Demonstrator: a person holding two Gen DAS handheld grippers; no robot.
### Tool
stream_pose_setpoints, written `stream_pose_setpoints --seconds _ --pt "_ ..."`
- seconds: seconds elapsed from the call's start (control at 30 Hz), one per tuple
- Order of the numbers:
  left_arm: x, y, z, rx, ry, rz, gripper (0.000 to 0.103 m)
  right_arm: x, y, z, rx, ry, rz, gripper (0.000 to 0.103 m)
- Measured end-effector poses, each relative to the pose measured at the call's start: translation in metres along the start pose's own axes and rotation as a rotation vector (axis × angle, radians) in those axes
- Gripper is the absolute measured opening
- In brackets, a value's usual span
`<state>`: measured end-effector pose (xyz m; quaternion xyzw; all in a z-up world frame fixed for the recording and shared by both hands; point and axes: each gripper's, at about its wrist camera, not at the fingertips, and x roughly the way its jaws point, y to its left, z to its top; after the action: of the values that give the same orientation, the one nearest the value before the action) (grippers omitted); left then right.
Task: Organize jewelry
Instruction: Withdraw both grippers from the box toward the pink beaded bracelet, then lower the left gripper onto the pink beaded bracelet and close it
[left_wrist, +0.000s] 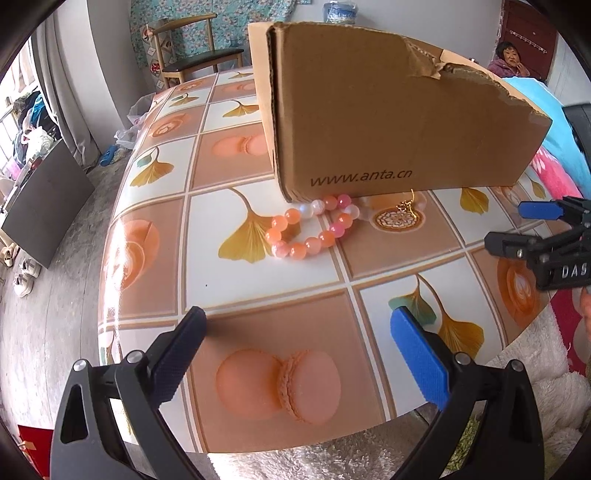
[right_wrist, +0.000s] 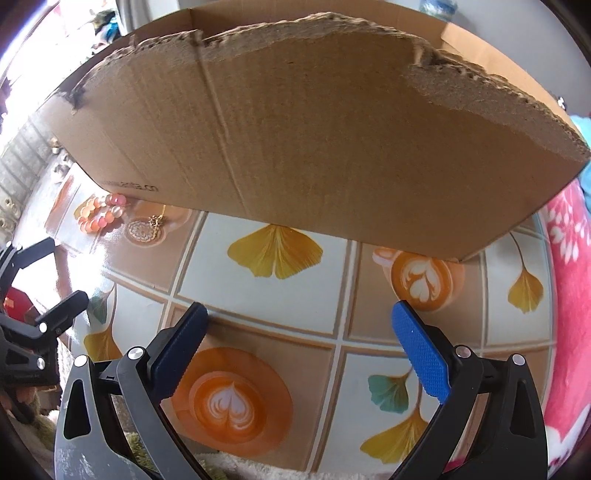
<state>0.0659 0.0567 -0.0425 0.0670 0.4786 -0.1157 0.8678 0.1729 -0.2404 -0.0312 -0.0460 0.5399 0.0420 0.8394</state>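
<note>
**Both grippers wide, bracelet waiting**

Left gripper (left_wrist: 297, 343) spread wide, empty; right gripper (right_wrist: 301, 338) likewise. The pink-and-orange beaded bracelet (left_wrist: 310, 229) lies on the patterned tablecloth (left_wrist: 258, 306), touching the torn brown cardboard box (left_wrist: 388, 110), gold chain (left_wrist: 408, 205) beside it. Best approach, I'd say: come low, straddle one bead strand, clear of the box wall.

Box (left_wrist: 388, 110): matt brown corrugated cardboard, top edge torn rough w/ fluting showing. Tablecloth (left_wrist: 258, 295) looks like glossy smooth vinyl w/ window glare; bead bracelet (left_wrist: 314, 229) glossy, translucent pink/orange, and small gold-coloured chain (left_wrist: 408, 205) shiny. Left gripper (left_wrist: 297, 354) & right gripper (right_wrist: 299, 354): matt black plastic, knurled pads, metal screws.
</note>
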Motion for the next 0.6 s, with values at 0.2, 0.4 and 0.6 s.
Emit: stream_pose_setpoints --seconds 0.2,0.4,0.6 --pt "0.0 0.003 -0.003 0.024 -0.026 -0.017 0.098 -0.031 0.029 -0.001 -0.06 -0.147 0.085 0.095" --pt "-0.002 0.005 -0.005 0.028 -0.032 -0.021 0.098 -0.018 0.047 0.003 -0.046 -0.13 0.22 0.094" --pt "-0.002 0.005 -0.006 0.031 -0.032 -0.022 0.098 -0.003 0.049 0.021 0.023 -0.12 0.248 0.073"
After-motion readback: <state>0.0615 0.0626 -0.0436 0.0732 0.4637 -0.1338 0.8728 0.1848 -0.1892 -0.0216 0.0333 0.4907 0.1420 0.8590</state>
